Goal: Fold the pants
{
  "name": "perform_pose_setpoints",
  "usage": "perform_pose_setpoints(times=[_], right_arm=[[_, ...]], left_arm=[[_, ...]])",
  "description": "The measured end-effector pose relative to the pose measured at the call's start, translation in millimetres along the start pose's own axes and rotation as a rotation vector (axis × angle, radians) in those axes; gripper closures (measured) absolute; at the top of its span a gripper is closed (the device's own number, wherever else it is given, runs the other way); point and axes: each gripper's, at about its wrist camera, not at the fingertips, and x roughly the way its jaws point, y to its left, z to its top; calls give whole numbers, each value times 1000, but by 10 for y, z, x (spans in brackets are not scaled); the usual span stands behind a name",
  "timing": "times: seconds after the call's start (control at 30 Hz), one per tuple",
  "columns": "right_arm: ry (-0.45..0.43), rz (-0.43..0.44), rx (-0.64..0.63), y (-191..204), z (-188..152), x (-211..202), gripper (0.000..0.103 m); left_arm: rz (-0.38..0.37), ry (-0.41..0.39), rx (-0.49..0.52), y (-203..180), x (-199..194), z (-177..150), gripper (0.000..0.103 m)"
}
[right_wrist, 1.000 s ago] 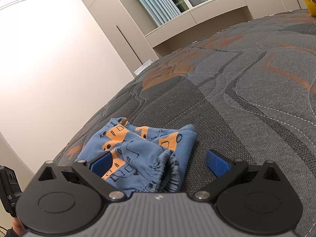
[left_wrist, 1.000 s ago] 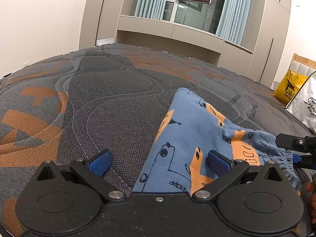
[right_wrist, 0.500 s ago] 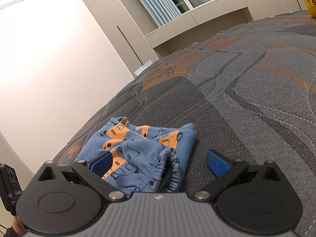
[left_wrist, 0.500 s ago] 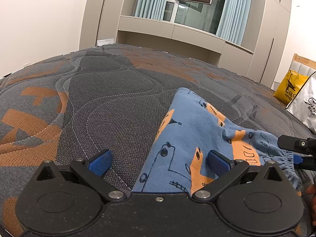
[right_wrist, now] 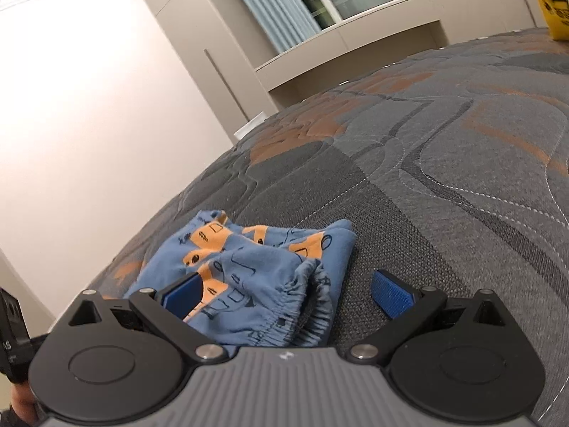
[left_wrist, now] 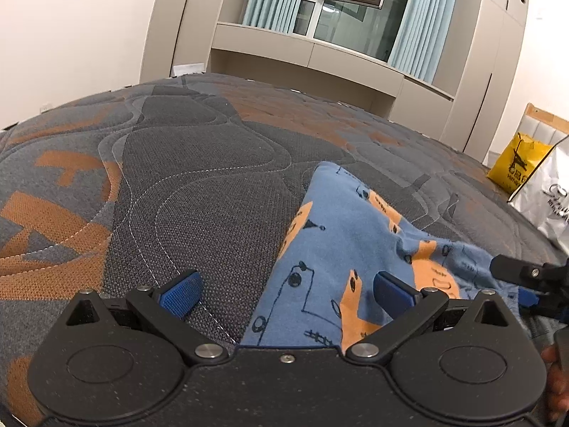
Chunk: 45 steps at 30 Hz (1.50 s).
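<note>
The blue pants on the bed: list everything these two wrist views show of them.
The blue pants look like soft knit cotton printed with orange vehicles outlined in dark lines. They lie bunched and partly folded on the quilted grey and orange mattress. The gathered elastic waistband faces the right tool, which is open, one pad over the fabric. The left tool is open too, straddling the pants' edge. Neither visibly grips the cloth.
</note>
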Motion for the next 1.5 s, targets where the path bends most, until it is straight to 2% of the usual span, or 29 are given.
perform_pose_setpoints(times=[0.13, 0.23, 0.33, 0.37, 0.4, 0.47, 0.53, 0.6, 0.7, 1.03, 1.23, 1.4, 1.5], right_arm=[[-23, -35, 23, 33, -26, -2, 6], [-40, -63, 29, 34, -45, -16, 15], [-52, -68, 43, -3, -57, -34, 25], [-52, -66, 46, -12, -59, -33, 31], [-52, -63, 47, -20, -61, -30, 41], [-45, -50, 51, -44, -73, -32, 50], [-46, -51, 57, -55, -77, -32, 55], [-48, -56, 66, -65, -78, -31, 62], [-56, -55, 68, -65, -89, -34, 68], [-70, -51, 50, -27, -97, -17, 74], [-70, -51, 49, -28, -95, -17, 74], [-76, -63, 35, 14, -102, -20, 76], [-78, -75, 14, 53, -108, -29, 77]], left_arm=[[-21, -17, -23, 26, -31, 59, 1], [-30, -36, -21, 3, -54, 71, 3], [-43, -37, -22, -16, -65, 74, 14], [-47, -37, -22, -20, -68, 75, 18], [-50, -35, -20, -22, -69, 78, 21], [-45, -40, -26, -30, -83, 70, 27], [-29, -47, -36, -29, -78, 57, 32], [-21, -37, -53, -17, -48, 32, 43], [-19, -39, -66, -26, -54, 2, 43], [-10, -27, -53, -54, -60, -28, 45], [-2, -23, -31, -133, -76, -8, 53], [1, -28, -13, -173, -98, -6, 66], [2, -37, -1, -188, -112, -26, 71]])
